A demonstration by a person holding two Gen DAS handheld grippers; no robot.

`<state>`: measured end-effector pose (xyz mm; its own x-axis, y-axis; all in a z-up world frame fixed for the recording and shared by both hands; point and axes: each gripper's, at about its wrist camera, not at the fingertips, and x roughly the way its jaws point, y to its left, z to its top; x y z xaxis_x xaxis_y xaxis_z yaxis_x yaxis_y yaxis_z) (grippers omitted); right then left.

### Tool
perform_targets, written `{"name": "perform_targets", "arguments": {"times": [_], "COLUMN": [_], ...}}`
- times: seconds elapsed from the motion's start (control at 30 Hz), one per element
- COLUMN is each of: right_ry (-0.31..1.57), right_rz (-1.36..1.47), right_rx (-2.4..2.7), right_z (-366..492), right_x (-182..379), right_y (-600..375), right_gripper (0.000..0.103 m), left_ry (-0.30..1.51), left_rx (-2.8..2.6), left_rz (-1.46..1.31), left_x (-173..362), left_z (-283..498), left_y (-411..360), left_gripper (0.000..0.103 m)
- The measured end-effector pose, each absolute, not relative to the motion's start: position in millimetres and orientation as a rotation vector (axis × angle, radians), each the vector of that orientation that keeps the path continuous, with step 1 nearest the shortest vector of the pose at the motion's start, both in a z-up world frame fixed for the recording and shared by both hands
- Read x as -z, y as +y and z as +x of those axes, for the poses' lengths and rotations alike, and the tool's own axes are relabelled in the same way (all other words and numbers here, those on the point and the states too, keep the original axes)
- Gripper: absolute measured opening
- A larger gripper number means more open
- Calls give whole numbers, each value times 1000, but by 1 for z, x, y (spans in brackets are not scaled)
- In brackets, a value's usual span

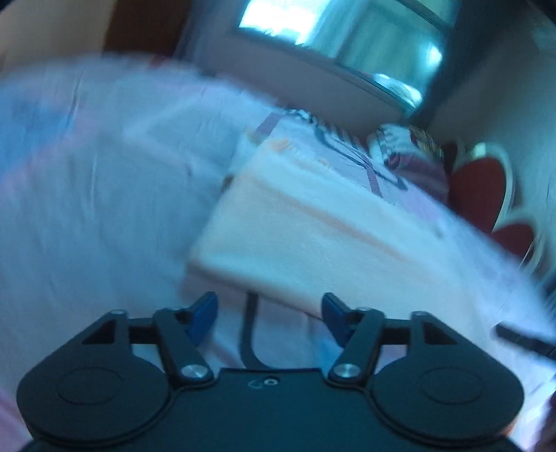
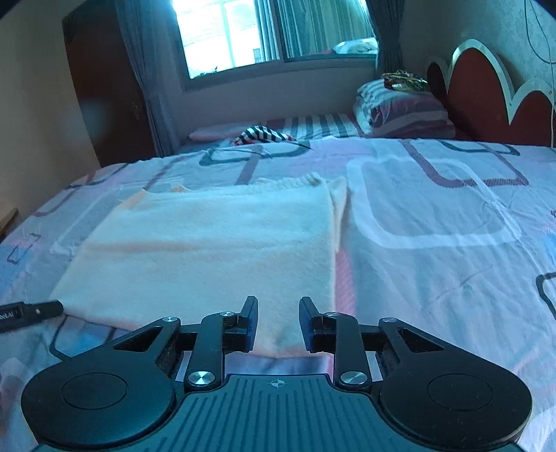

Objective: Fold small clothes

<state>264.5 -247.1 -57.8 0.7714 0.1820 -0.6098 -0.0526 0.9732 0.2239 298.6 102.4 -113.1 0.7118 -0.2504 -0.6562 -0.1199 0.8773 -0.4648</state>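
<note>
A pale cream garment [image 2: 215, 250] lies folded flat in a rectangle on the patterned bedsheet [image 2: 434, 222]. My right gripper [image 2: 278, 321] is open and empty, its fingers just above the garment's near right corner. In the blurred left wrist view the same garment [image 1: 299, 226] lies ahead and to the right. My left gripper [image 1: 269, 318] is open and empty, just short of the garment's near edge. A finger of the left gripper [image 2: 31, 313] shows at the left edge of the right wrist view.
Striped pillows [image 2: 403, 111] and a red scalloped headboard [image 2: 486, 90] stand at the far right. A striped cloth [image 2: 260, 135] lies at the bed's far side below the window [image 2: 274, 31]. A dark wardrobe [image 2: 104, 87] stands at the left.
</note>
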Motion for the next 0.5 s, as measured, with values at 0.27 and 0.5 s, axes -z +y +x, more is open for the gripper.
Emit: {"name": "perform_targets", "arguments": {"times": [0.27,0.5], "right_ry": [666,695], "right_rz": [202,212], "right_rx": [-219,-261], "right_z": [326,382], "right_x": [58,81], "right_y": [-206,-182], "right_gripper": [18,11], "left_ry": [658,595], "left_rx": [13,-54], "left_rz": [-948,-1002], "left_x": [144,156], "left_z": [325,350], "left_y": [129,125], "left_gripper": [49,28]}}
